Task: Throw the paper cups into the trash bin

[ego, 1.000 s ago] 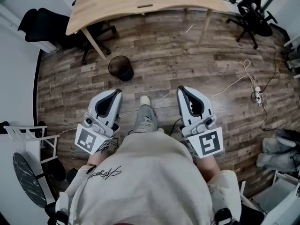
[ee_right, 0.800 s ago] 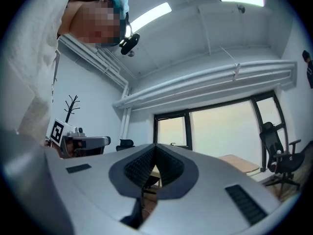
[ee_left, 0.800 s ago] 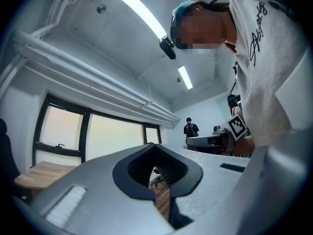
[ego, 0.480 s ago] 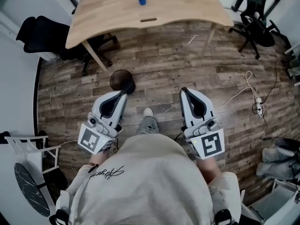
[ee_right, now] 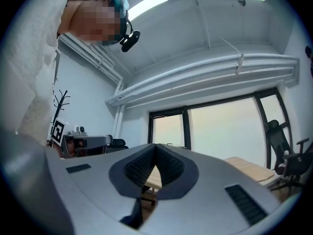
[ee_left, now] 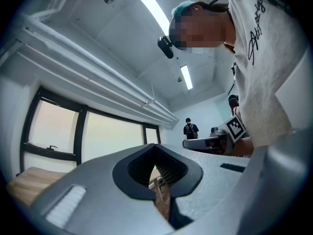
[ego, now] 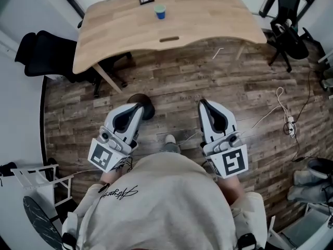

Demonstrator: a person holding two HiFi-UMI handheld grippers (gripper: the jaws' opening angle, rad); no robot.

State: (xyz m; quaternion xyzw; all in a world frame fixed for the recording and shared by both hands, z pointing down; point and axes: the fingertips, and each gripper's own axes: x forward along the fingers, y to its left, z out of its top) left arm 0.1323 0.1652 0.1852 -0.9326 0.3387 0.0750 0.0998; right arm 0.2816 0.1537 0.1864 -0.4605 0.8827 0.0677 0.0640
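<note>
Worktop: pale wooden worktop (ego: pixel 208 20), twelve o'clock, well apart.
Tongs: left tongs (ego: pixel 137 110) and right tongs (ego: pixel 203 104) closed, empty.
Bin: round black trash bin (ego: pixel 149 107), eleven o'clock, touching nothing visible.
Cup: blue paper cup (ego: pixel 159 11) upright on worktop.
Risk: closed tongs may topple cup.

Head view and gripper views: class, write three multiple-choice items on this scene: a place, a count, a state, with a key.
1. Where is the trash bin? A on a shelf; B on the floor by the left gripper; C on a chair.
2. How many cups stand on the table? A one; B two; C three.
3. How are the right gripper's jaws? A shut, empty; B open; C shut on a pen.
Key: B, it sits on the floor at that gripper's tip; A, one cup shows; A, the right gripper view shows them together, nothing between.
</note>
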